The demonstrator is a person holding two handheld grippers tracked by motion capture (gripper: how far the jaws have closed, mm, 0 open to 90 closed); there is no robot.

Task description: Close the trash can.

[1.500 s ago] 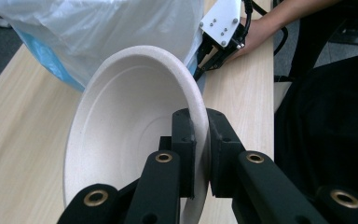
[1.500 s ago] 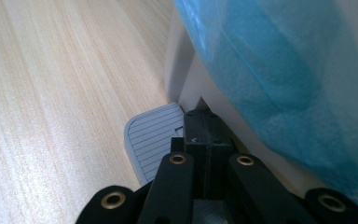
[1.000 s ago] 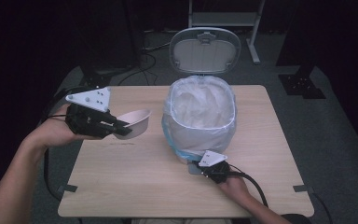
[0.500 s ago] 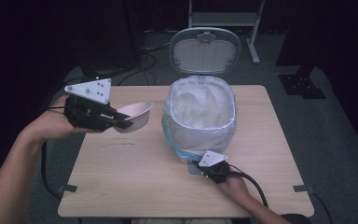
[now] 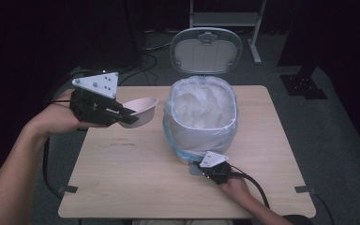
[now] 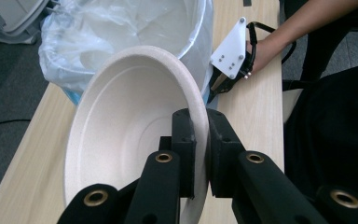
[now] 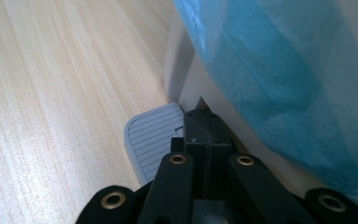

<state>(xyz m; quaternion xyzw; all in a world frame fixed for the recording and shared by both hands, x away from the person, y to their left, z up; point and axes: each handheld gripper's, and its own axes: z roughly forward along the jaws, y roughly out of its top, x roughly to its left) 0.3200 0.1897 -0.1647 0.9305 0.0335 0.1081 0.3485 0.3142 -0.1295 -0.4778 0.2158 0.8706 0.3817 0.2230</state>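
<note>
— Black jaws of the left gripper (image 6: pixel 198 154) pinch the rim of the pale bowl (image 6: pixel 130 135), which is held clear of the bench (image 5: pixel 136 178).
— And the bin (image 5: pixel 201 117)?
— Just beside the bowl, to the person's right, lid (image 5: pixel 206 49) up, liner open.
— What holds the lid?
— Right gripper (image 7: pixel 203 135), jaws pressed together, tips on the grey pedal (image 7: pixel 151 137).
</note>
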